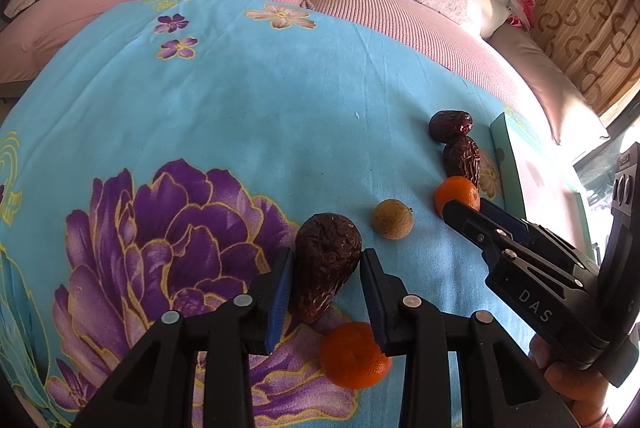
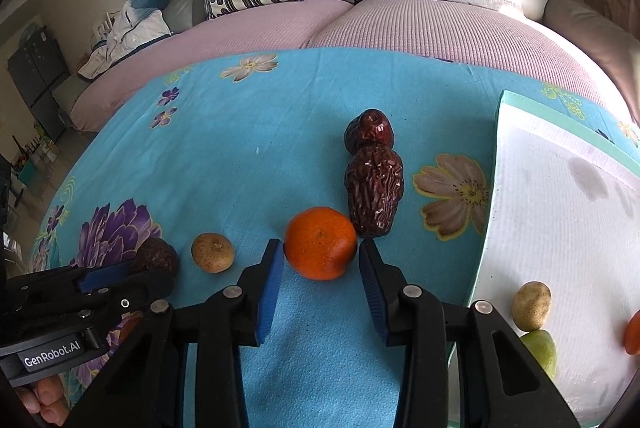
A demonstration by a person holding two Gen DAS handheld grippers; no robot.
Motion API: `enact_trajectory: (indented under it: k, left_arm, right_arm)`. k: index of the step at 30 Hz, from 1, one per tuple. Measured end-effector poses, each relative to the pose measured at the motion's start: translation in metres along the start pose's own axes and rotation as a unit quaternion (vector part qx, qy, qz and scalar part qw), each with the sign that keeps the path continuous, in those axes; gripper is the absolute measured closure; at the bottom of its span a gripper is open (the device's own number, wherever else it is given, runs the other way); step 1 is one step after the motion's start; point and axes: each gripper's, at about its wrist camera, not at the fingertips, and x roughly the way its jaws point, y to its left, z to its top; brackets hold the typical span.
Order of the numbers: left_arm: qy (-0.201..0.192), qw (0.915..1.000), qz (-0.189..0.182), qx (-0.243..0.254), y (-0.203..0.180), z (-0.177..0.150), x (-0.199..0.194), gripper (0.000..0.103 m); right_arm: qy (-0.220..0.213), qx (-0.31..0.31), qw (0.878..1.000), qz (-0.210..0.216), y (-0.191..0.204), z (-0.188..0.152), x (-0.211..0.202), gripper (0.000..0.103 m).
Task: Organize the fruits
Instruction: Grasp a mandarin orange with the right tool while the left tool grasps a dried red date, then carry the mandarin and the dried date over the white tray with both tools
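Observation:
In the left wrist view my left gripper (image 1: 326,256) stands open with a dark wrinkled date (image 1: 326,268) between its fingers, lying on the blue floral cloth (image 1: 240,107). A small orange (image 1: 354,354) sits just below its right finger. My right gripper (image 2: 321,252) is open too, its fingertips on either side of another orange (image 2: 320,244). Two more dates (image 2: 374,193) lie end to end just beyond that orange. A round tan fruit (image 2: 212,252) rests between the two grippers. The left gripper (image 2: 120,274) shows at the lower left of the right wrist view.
A white mat with a green border (image 2: 560,228) lies at the right, holding a tan fruit (image 2: 532,306), a green fruit (image 2: 540,348) and an orange one (image 2: 633,332) at the frame edge. A pink-covered sofa (image 2: 360,23) with pillows runs behind the cloth's far edge.

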Motion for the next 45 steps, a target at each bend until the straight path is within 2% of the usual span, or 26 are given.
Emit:
enact_trajectory:
  k: [8,17,25,31,36,45]
  left_arm:
    - [-0.006,1.0,0.006,0.0,-0.002,0.002,-0.002,0.067]
    - [-0.046,0.9989,0.009,-0.005,-0.001,0.008,-0.027,0.067]
    - [-0.069,0.9976,0.009,0.003,-0.009,0.012,-0.041,0.067]
    - [-0.075,0.9966,0.006,0.032,-0.033,0.014,-0.045,0.067]
    - [-0.078,0.9947,-0.002,0.068,-0.063,0.016,-0.045,0.067]
    - [-0.068,0.985,-0.041,0.153,-0.136,0.006,-0.035,0.067]
  right_arm:
    - [-0.008,-0.01,1.0,0.002,0.004,0.001,-0.008,0.066]
    - [-0.033,-0.017,0.999,-0.008,0.009,0.004,-0.036,0.066]
    - [-0.036,-0.005,0.999,-0.012,0.002,0.004,-0.052,0.066]
    - [-0.031,0.027,0.999,-0.024,-0.024,0.001,-0.067,0.066]
    - [-0.036,0.061,0.996,-0.054,-0.058,-0.002,-0.084,0.066]
    - [-0.048,0.127,0.984,-0.114,-0.129,-0.016,-0.119,0.066]
